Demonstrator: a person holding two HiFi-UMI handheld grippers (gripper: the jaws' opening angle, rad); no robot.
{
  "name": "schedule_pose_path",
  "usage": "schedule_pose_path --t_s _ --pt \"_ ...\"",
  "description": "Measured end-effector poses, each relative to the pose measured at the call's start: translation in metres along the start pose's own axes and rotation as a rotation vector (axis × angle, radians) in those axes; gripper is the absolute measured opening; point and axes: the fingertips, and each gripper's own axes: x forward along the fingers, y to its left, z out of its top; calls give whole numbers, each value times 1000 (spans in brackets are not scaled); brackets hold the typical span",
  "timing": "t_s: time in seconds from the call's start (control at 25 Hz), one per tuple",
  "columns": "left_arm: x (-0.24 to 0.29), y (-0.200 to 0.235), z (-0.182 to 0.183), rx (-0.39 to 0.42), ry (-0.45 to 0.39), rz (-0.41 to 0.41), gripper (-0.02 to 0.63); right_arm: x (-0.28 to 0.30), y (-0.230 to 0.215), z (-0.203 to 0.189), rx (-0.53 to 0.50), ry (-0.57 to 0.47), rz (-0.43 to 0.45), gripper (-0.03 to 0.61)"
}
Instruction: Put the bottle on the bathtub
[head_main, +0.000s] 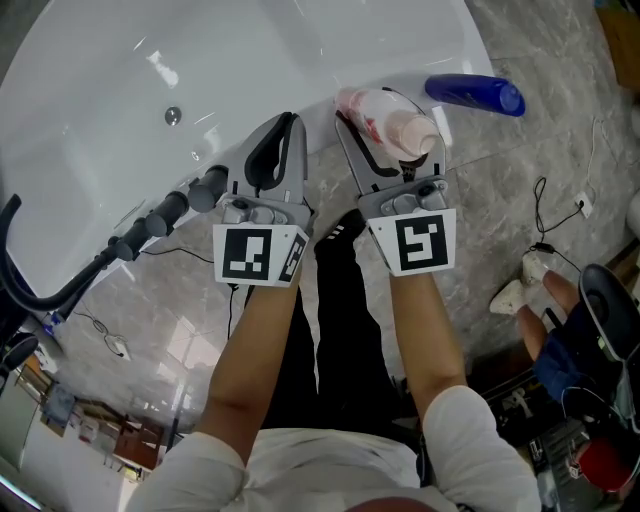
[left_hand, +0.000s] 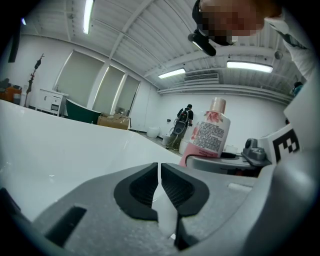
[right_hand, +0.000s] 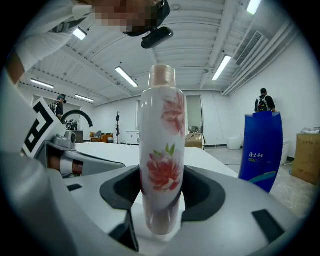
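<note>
Right gripper (head_main: 385, 125) clamps the floral bottle (right_hand: 161, 165) upright at the bathtub (head_main: 200, 60) rim; advise seating its base flat before release — left gripper (head_main: 272, 150) jaws together, empty.

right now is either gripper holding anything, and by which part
The right gripper is shut on the floral bottle, its jaws on the lower body, near the base. The left gripper is shut and holds nothing.
</note>
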Motion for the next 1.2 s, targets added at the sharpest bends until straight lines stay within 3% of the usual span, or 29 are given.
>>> schedule_pose_path --t_s 1.2 --pt "-5 -6 -16 -64 16 -25 18 5 8 -18 -34 28 -13 222"
